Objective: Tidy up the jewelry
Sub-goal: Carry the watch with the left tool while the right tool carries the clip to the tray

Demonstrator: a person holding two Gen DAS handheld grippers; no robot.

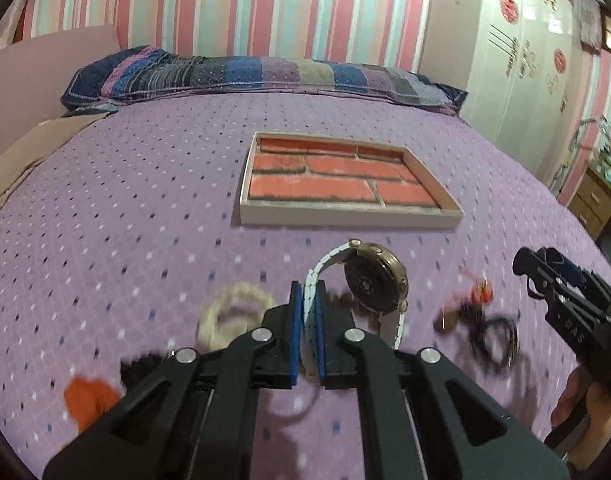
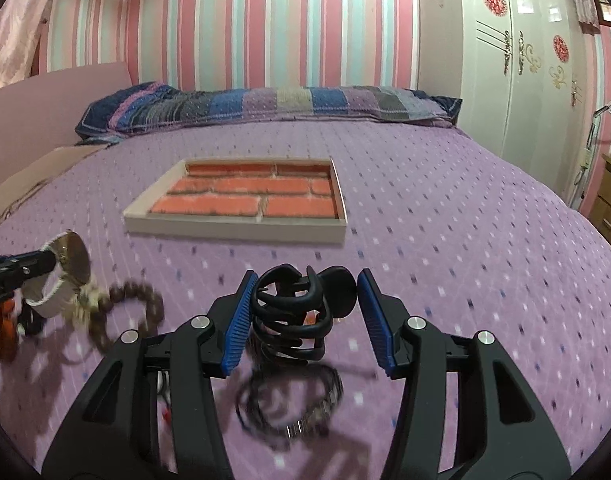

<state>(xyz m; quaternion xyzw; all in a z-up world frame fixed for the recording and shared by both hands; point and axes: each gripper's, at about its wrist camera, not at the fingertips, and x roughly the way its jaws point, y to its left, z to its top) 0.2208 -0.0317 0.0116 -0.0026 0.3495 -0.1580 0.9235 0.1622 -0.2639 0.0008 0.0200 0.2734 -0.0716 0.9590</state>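
My left gripper (image 1: 308, 300) is shut on the white strap of a gold-cased wristwatch (image 1: 375, 282) and holds it above the purple bedspread. The watch also shows at the left of the right wrist view (image 2: 67, 272). My right gripper (image 2: 303, 292) holds a black hair claw clip (image 2: 301, 308) between its blue pads, off the bed; the jaws stand wide around it. A shallow white tray (image 1: 345, 216) with a brick-pattern floor lies ahead, also seen in the right wrist view (image 2: 233, 230). A brown bead bracelet (image 2: 133, 312) and a dark bracelet (image 2: 293, 404) lie on the bed.
A pale bead bracelet (image 1: 235, 308), an orange item (image 1: 89, 400), a red item (image 1: 481, 294) and black bands (image 1: 493, 340) lie on the bedspread. A striped pillow (image 1: 265, 76) is at the far end. A white wardrobe (image 2: 517, 60) stands to the right.
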